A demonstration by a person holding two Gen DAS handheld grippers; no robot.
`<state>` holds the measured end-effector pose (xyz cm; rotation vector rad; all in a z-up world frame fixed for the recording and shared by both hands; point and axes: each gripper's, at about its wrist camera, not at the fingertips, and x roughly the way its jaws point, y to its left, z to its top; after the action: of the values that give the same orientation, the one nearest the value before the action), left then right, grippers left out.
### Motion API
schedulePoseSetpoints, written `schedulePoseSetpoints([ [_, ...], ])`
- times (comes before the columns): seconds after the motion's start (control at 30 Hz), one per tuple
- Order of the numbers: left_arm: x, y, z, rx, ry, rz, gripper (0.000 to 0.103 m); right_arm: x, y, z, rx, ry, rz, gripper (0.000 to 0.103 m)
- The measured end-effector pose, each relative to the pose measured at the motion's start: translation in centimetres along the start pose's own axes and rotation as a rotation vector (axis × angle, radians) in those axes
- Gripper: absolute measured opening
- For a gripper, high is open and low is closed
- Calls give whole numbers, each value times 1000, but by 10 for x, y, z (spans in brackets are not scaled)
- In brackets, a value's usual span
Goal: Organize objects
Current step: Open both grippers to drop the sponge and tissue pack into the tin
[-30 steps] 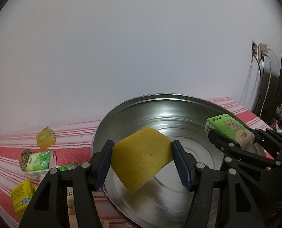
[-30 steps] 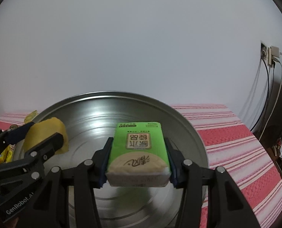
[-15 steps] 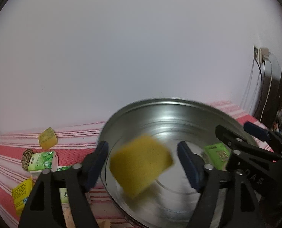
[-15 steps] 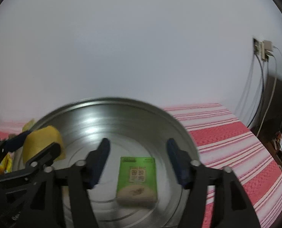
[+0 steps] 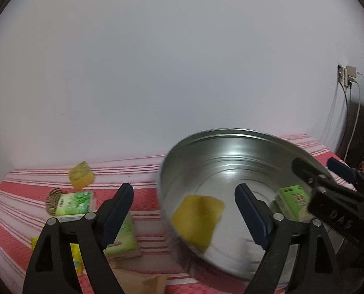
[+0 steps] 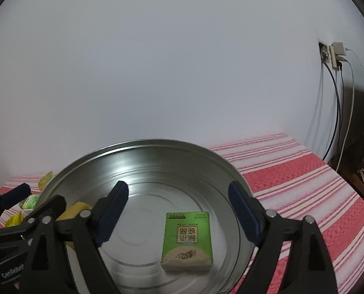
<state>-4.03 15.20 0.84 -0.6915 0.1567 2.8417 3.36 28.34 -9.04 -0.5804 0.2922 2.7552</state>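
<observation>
Left gripper (image 5: 184, 210) gapes wide, holding nothing; the sponge (image 5: 197, 220) lies between its fingers at the basin's (image 5: 231, 134) left wall. Right gripper (image 6: 179, 213) also spread wide above the tissue pack (image 6: 188, 240) on the basin floor.

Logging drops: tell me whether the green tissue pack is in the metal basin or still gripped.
In the basin. The green tissue pack lies flat on the metal basin floor, and the right gripper is open above it, touching nothing.
</observation>
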Motion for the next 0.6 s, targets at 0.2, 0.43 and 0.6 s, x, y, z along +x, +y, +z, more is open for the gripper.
schedulePoseSetpoints([
  [0.2, -9, 22, -5, -17, -20, 50, 86, -3, 1, -6, 21, -46, 4, 91],
  [0.43, -16, 39, -14, -24, -21, 71, 87, -16, 14, -12, 1, -114, -4, 91],
  [0.6, -21, 48, -21, -10, -17, 90, 87, -26, 19, -15, 2, -132, -23, 93],
])
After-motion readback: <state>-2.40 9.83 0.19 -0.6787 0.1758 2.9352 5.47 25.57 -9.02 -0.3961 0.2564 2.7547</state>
